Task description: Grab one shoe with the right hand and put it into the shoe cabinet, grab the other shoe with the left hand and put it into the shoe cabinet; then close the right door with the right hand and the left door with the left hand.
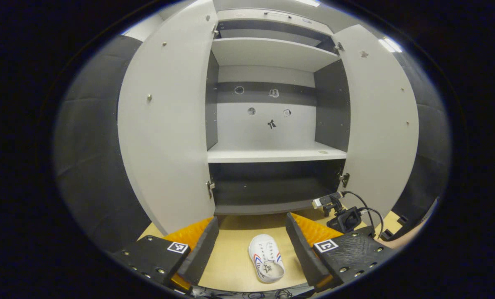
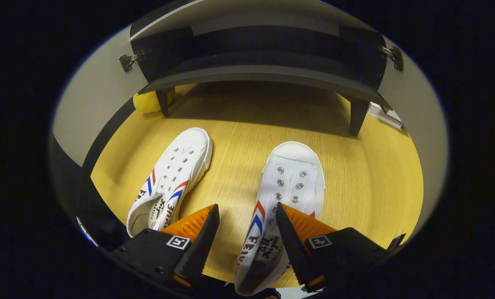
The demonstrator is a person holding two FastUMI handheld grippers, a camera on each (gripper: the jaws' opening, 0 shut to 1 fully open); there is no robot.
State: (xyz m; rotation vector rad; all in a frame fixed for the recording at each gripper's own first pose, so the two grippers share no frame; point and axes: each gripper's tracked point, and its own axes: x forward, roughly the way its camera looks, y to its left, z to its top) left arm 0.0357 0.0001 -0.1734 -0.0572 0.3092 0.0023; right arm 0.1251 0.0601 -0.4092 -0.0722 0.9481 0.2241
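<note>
Two white shoes with red and blue stripes lie on the wooden floor in front of the shoe cabinet (image 2: 251, 70). In the right gripper view, one shoe (image 2: 291, 182) is straight ahead and the other shoe (image 2: 172, 174) lies to its left. My right gripper (image 2: 246, 207) is open, low over the nearer shoe, its right finger over the shoe's opening and its left finger outside it. In the left gripper view, the cabinet (image 1: 272, 153) stands with both doors open, and a white shoe (image 1: 266, 258) lies between the fingers of my open left gripper (image 1: 251, 220), well below them.
The left door (image 1: 164, 133) and right door (image 1: 380, 124) swing wide. The cabinet's shelves are bare. The other gripper (image 1: 346, 219) with black cables is low at the right. A yellow object (image 2: 148, 101) sits by a front cabinet leg; another leg (image 2: 357, 116) stands to the right.
</note>
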